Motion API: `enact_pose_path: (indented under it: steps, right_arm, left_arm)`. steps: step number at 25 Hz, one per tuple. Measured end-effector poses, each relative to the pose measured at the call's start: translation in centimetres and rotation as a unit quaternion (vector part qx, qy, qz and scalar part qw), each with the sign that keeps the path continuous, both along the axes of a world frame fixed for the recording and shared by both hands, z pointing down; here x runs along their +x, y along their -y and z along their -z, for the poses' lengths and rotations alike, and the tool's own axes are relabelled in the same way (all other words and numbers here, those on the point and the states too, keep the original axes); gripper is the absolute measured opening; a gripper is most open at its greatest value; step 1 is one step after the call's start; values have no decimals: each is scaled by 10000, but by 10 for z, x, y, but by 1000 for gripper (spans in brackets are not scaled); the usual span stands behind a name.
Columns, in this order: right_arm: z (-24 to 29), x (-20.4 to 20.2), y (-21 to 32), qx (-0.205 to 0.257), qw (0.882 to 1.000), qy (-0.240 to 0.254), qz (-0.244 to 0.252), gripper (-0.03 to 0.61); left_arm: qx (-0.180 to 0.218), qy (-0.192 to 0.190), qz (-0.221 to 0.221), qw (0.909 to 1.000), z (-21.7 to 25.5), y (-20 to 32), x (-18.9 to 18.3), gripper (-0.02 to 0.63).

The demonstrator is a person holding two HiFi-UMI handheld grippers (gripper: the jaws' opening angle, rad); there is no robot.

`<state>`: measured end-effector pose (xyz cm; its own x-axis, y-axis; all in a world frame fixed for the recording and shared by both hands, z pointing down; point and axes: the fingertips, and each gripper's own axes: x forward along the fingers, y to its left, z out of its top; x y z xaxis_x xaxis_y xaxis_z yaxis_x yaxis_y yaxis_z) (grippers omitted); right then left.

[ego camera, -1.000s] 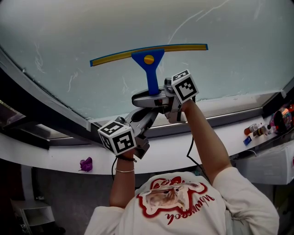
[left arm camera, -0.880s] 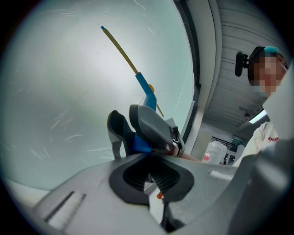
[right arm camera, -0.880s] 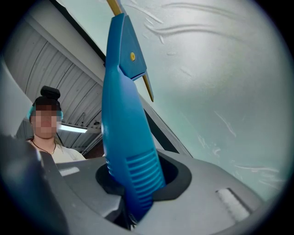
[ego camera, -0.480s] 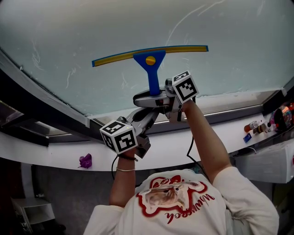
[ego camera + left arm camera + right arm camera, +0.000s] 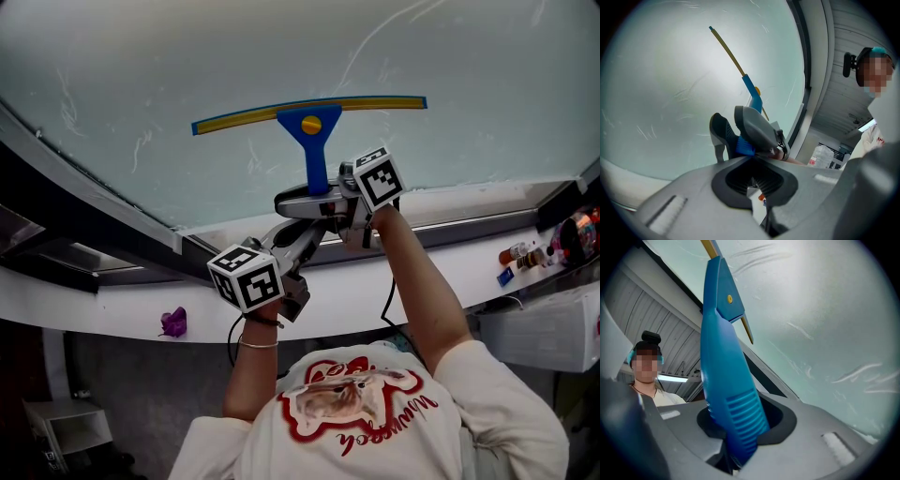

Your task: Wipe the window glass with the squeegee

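Note:
The squeegee (image 5: pixel 310 119) has a blue handle and a long yellow-and-blue blade that lies flat against the window glass (image 5: pixel 141 66). My right gripper (image 5: pixel 315 201) reaches in from the right, shut on the lower part of the handle. Its jaws have just been opening, with the handle still between them. In the right gripper view the blue handle (image 5: pixel 725 362) rises out of the jaw recess. In the left gripper view the right gripper's fingers (image 5: pixel 757 129) pinch the blue handle. My left gripper (image 5: pixel 298 240) points up at them from just below, and its own jaws are hidden.
A white sill (image 5: pixel 450 223) runs under the glass, with a dark frame bar (image 5: pixel 84 225) at the left. A purple thing (image 5: pixel 174 322) lies on the white ledge below. Small bottles (image 5: pixel 523 255) stand at the right. White streaks mark the glass.
The squeegee has slid a little down the glass toward the sill, and both grippers have come down with it.

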<state>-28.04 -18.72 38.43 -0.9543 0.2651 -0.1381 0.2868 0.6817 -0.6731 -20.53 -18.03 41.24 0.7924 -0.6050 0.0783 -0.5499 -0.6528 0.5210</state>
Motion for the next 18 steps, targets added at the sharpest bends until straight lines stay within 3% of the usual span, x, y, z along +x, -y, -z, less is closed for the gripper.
enact_pose_path:
  steps: [18]
  right_arm:
    - [-23,2,-7,-275,9996,-22,39,118]
  left_arm:
    - [-280,-56,17,9996,-25,-7,3,2]
